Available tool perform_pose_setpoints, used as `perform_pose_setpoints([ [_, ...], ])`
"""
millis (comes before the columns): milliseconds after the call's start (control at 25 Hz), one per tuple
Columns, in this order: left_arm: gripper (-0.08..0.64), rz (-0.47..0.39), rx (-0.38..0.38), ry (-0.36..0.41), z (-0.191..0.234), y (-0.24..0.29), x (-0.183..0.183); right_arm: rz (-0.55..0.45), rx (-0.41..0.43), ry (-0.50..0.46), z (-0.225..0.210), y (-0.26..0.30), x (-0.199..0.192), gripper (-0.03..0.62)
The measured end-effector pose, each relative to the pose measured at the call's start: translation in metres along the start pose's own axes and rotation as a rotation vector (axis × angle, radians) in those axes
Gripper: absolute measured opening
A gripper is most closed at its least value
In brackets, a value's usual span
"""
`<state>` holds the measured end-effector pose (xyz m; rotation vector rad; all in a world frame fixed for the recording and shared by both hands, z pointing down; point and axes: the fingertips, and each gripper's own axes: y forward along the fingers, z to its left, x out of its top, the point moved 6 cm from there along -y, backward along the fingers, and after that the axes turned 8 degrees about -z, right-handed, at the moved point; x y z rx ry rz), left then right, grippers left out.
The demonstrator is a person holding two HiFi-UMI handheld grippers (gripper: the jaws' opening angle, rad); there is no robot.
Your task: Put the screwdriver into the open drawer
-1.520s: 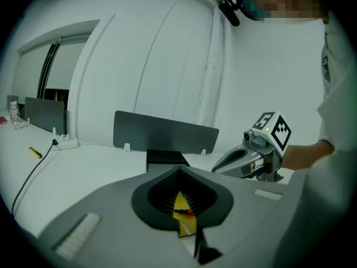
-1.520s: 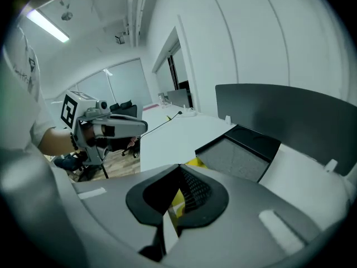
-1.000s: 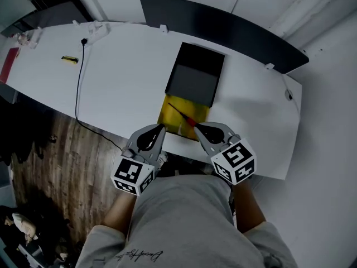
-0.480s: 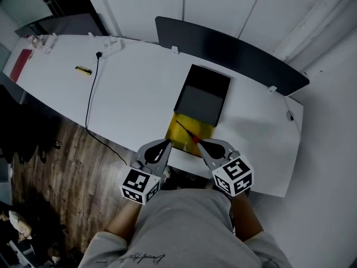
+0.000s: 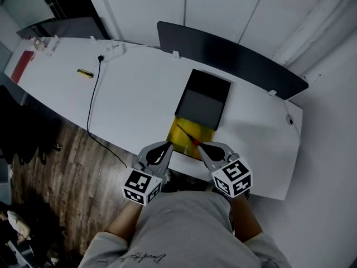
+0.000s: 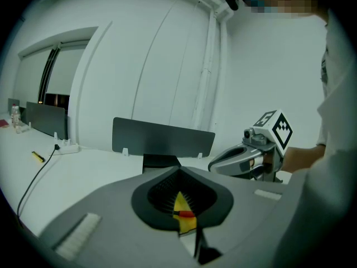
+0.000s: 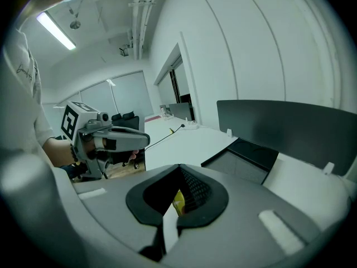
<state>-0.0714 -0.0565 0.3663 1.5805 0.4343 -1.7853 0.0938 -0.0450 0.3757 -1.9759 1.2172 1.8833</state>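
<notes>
1. The screwdriver lies slantwise over the yellow inside of the open drawer, with its red handle at the end nearest the person.
2. The drawer stands pulled out from a black box on the white desk.
3. The right gripper has its jaws closed with nothing between them. Their tips are just beside the red handle, but I cannot tell whether they touch it.
4. The left gripper also has its jaws closed and empty, by the drawer's near left corner.
5. A black cable runs across the desk's left part, well apart from the drawer.
</notes>
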Motion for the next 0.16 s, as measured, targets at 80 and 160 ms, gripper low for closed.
perform_pose_setpoints([
  [80, 0.000, 0.000, -0.004, 0.001, -0.0007, 0.0008, 0.0001, 0.000, 0.000, -0.001, -0.0001, 0.0000, 0.0003, 0.012],
  [160, 0.000, 0.000, -0.007, 0.000, -0.0015, 0.0016, 0.0005, 0.001, 0.001, -0.003, -0.0001, 0.0000, 0.0007, 0.012],
])
